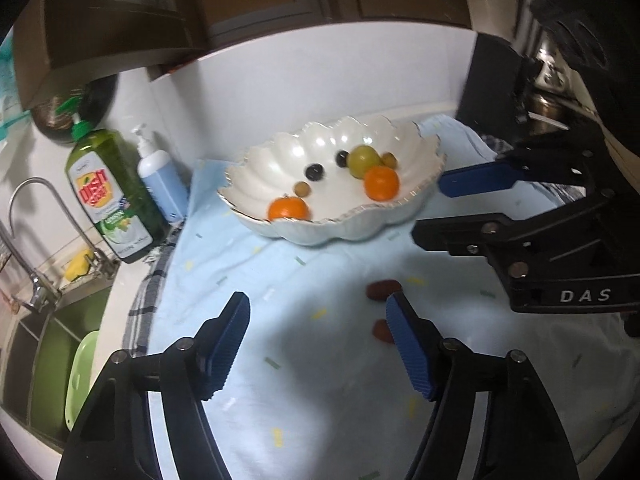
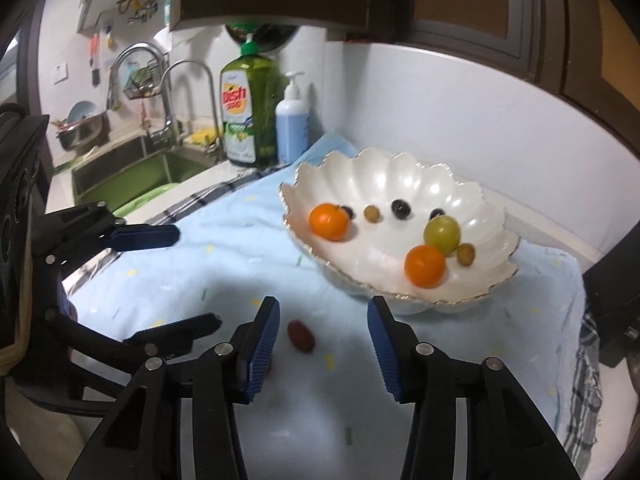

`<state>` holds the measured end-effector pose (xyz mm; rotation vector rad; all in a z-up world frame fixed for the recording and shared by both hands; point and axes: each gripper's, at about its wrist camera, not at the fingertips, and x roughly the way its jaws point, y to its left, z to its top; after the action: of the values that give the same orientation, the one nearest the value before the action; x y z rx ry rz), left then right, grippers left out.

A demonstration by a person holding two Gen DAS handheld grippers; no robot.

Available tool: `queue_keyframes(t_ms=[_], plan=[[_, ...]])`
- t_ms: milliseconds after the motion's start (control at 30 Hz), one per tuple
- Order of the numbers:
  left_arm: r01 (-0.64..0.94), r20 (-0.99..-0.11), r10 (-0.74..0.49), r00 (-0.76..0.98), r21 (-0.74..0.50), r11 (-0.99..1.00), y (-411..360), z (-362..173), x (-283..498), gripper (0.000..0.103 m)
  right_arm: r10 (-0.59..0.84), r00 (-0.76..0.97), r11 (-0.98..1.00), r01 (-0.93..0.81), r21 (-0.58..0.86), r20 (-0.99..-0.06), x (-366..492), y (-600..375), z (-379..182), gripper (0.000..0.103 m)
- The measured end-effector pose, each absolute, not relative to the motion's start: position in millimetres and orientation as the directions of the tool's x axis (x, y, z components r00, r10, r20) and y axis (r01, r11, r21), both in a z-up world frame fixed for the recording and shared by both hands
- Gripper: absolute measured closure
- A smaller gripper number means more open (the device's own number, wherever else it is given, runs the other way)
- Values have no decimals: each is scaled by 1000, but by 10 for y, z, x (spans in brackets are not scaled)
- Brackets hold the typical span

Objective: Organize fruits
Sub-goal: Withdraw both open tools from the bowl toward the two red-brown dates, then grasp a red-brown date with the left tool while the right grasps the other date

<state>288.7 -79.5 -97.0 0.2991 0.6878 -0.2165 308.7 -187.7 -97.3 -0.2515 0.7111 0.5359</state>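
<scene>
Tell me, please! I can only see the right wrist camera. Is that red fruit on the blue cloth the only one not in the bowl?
Observer: No. The left wrist view shows two on the cloth: one red fruit, and a second red fruit half hidden behind the left gripper.
Operator: Where is my gripper?
Observer: Seen from the side, the right gripper hangs open and empty close to the bowl, at its rim. I cannot tell whether they touch.
Operator: Does it have a name on it?
Observer: Yes, white letters on its black body read DAS.
</scene>
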Motion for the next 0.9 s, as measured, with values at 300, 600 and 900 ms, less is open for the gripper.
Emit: queue_keyframes(t_ms=[300, 600, 900], plan=[[368, -710, -152, 687, 160, 916, -905, -1209, 2939, 42, 414, 551, 783, -622, -25, -725, 3162, -1843, -1234, 62], [429, -741, -211, 638, 114, 896, -991, -1371, 3004, 49, 439, 482, 738, -675, -2, -758, 3313, -1794, -1424, 68], [452, -769, -232, 596, 83, 888, -1019, -1485, 3076, 61, 442, 434, 708, -706, 8, -785, 3416, -1709, -1606, 71]])
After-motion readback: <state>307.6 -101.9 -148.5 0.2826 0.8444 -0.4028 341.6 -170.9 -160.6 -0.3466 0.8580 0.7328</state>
